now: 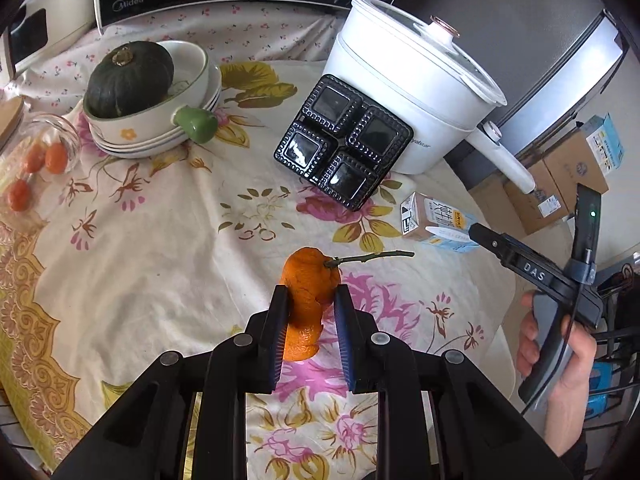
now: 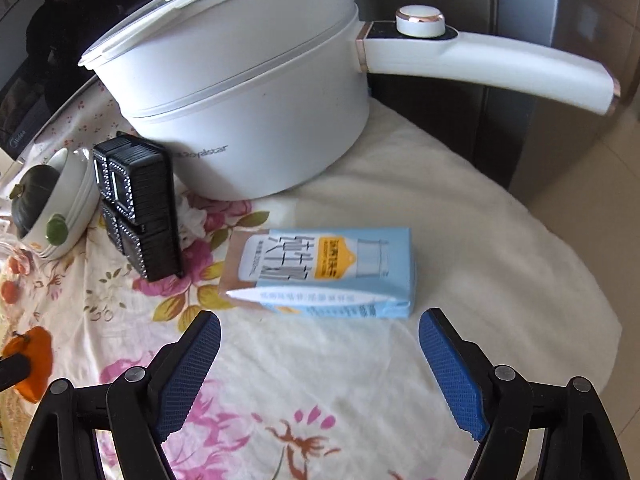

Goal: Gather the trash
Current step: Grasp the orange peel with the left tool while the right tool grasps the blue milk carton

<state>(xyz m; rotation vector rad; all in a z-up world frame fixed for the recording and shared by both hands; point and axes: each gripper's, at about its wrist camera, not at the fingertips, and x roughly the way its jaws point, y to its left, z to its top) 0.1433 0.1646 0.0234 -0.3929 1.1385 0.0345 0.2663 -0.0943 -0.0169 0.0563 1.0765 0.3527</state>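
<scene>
Your left gripper (image 1: 310,300) pinches the orange peel (image 1: 308,300) just above the floral tablecloth (image 1: 160,240); it is light, soft and tearable, so grip its thick middle gently. Your right gripper (image 2: 320,344) gapes wide just short of the milk carton (image 2: 320,272), lying flat near the white electric pot (image 2: 248,120): probably empty and crushable, so take it across its 2 long sides.

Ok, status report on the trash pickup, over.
Left gripper shut on orange peel. Right gripper open, short of milk carton. Nothing between.
</scene>
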